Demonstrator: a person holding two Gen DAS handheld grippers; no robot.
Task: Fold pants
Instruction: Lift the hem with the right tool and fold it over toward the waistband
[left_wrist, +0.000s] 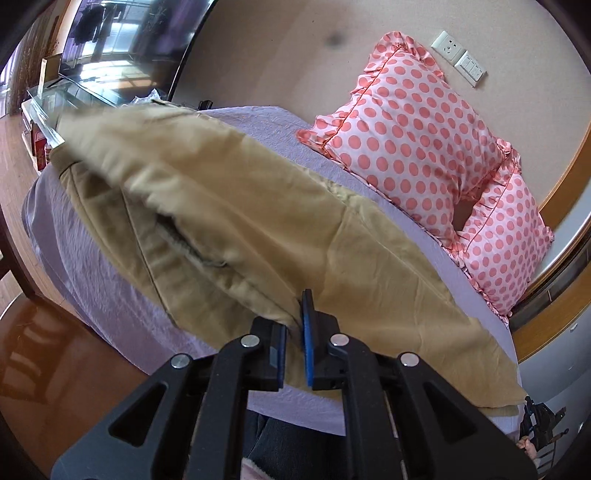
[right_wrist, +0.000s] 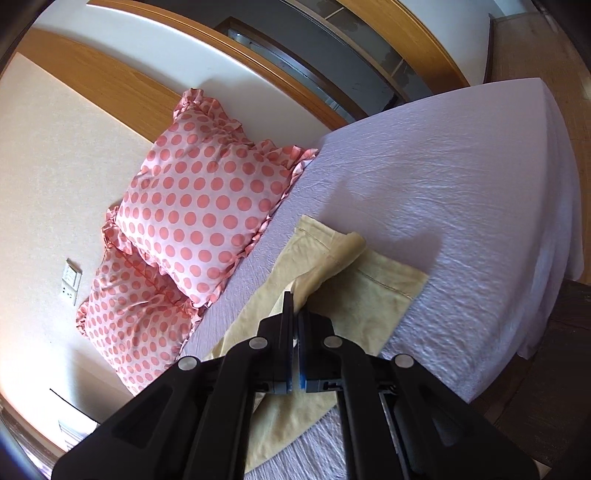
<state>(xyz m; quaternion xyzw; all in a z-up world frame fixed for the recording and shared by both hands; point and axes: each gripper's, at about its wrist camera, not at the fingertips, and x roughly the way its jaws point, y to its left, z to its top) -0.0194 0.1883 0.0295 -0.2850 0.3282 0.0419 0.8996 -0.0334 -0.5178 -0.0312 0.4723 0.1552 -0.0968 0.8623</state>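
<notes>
While I am lifting one side of the tan pants (left_wrist: 258, 206) off the bed (left_wrist: 122, 306), my left gripper (left_wrist: 295, 325) is pinching a bunched edge of the fabric between its blue pads, jaws nearly together with cloth caught in the gap. I am holding it raised so the upper layer is hanging free and can be carried across the layer lying flat on the lilac sheet. My right gripper (right_wrist: 295, 325) is clenching the leg end the same way, jaws closed on a fold of cloth that is rising to them from the hems, one cuff curling up while the other is lying flat just beyond. Gripping both ends is keeping the lifted leg taut along its length, which I judge should let it land straight. The pants are lying lengthwise along the near side of the bed, beside two polka-dot pillows (left_wrist: 417, 147) leaning on the headboard wall. No container is in view; a pocket opening is gaping in the raised fabric, and I cannot tell whether anything is inside.
</notes>
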